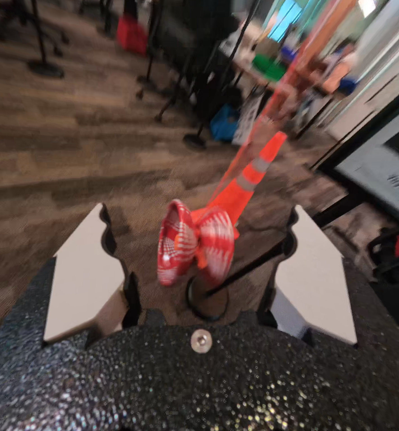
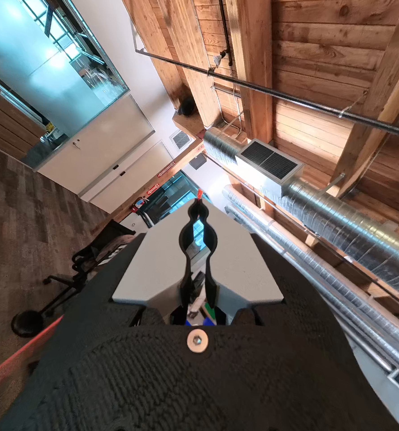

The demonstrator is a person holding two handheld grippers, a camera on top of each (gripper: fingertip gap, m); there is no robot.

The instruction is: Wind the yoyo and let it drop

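A red yoyo (image 1: 195,242) with a white pattern hangs in the air between the two fingers of my left gripper (image 1: 199,207). The left jaws stand wide open and neither finger touches it. The yoyo is blurred. Its orange string (image 1: 273,109) runs from its axle up and to the right, out of the top of the left wrist view. My right gripper (image 2: 198,204) points up toward the ceiling and is shut, with the short orange end of the string (image 2: 199,194) sticking out between its tips.
An orange traffic cone (image 1: 252,172) stands on the grey carpet beyond the yoyo. Black stands with round bases (image 1: 45,68), a blue bag (image 1: 224,123) and a table lie farther off. The right wrist view shows wooden ceiling beams, silver ducts (image 2: 333,210) and an office chair (image 2: 96,254). Spacing between my two grippers at the tips: around 90 cm.
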